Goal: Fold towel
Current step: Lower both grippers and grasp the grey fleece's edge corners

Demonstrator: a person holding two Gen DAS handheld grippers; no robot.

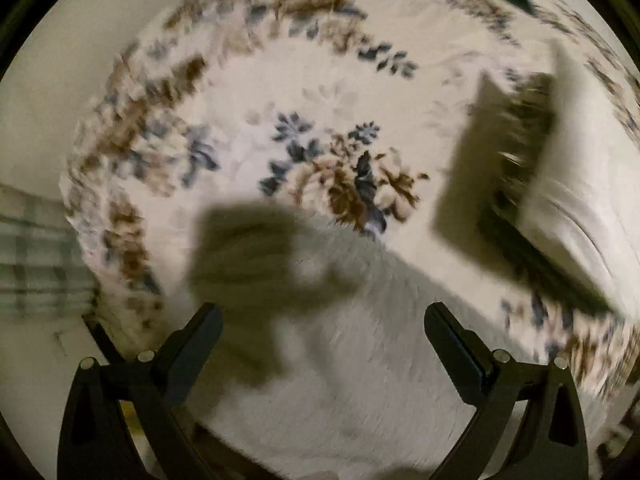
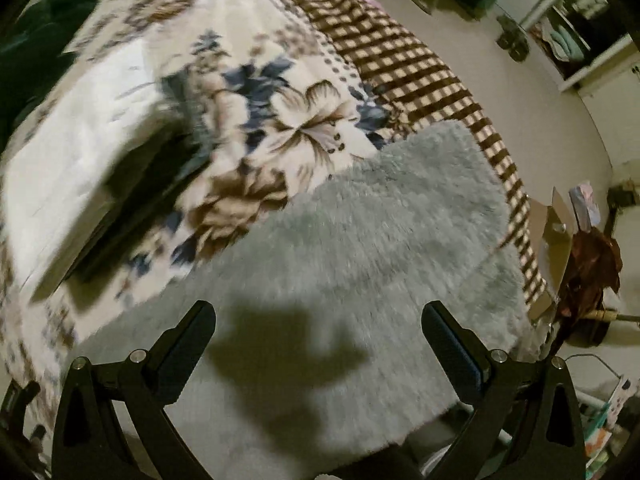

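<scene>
A fluffy pale grey towel (image 2: 360, 264) lies flat on a floral blanket, and its far right corner reaches the checked border. In the left wrist view the same towel (image 1: 360, 360) fills the lower middle, blurred by motion. My left gripper (image 1: 320, 320) hovers open above the towel with nothing between its fingers. My right gripper (image 2: 318, 318) is also open above the towel's near part, casting a shadow on it. Neither gripper touches the cloth.
The floral blanket (image 1: 248, 128) covers the bed, with a brown checked border (image 2: 420, 72). A white sleeve (image 2: 80, 168) with a dark device reaches in from the left; it also shows as a white sleeve (image 1: 580, 200). Cluttered shelves (image 2: 568, 40) and a cardboard box (image 2: 556, 240) stand beyond the bed's right side.
</scene>
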